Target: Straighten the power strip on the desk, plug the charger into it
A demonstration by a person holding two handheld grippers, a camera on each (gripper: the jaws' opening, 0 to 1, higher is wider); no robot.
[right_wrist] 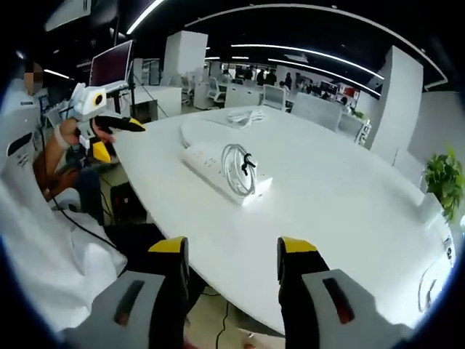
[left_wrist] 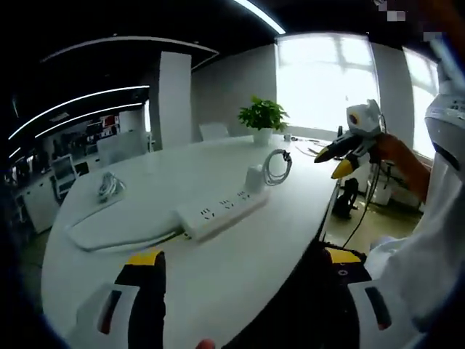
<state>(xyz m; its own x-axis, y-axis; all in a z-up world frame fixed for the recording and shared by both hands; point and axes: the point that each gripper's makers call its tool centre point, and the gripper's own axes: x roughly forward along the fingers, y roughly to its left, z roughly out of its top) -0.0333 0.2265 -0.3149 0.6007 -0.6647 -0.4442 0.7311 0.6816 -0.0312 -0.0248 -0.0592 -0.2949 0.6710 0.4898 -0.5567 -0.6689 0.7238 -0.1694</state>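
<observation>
So in the left gripper view, going left to right: a small bundle of white cable (left_wrist: 110, 187) sits far left on the white worktop (left_wrist: 240, 269), then a flat white pad-like thing (left_wrist: 120, 229) that I can't identify, then the white power strip (left_wrist: 221, 212) lying at an angle, touching the pad's right end. At the strip's far end sits the white charger (left_wrist: 255, 177) with its coiled cable (left_wrist: 277, 166) standing up just beside it. A potted plant (left_wrist: 262, 119) is further back. The left hand-held gripper (left_wrist: 243, 263) hangs over the near edge of the worktop, jaws wide apart, nothing between them.

In the right gripper view, the left one (right_wrist: 110, 137) shows at the left, held in a hand off the worktop edge. The power strip (right_wrist: 211, 161) is mid-worktop with the coil (right_wrist: 238, 169) on its near end. The right hand-held gripper (right_wrist: 232, 254) is just off the near edge, jaws apart and empty.
</observation>
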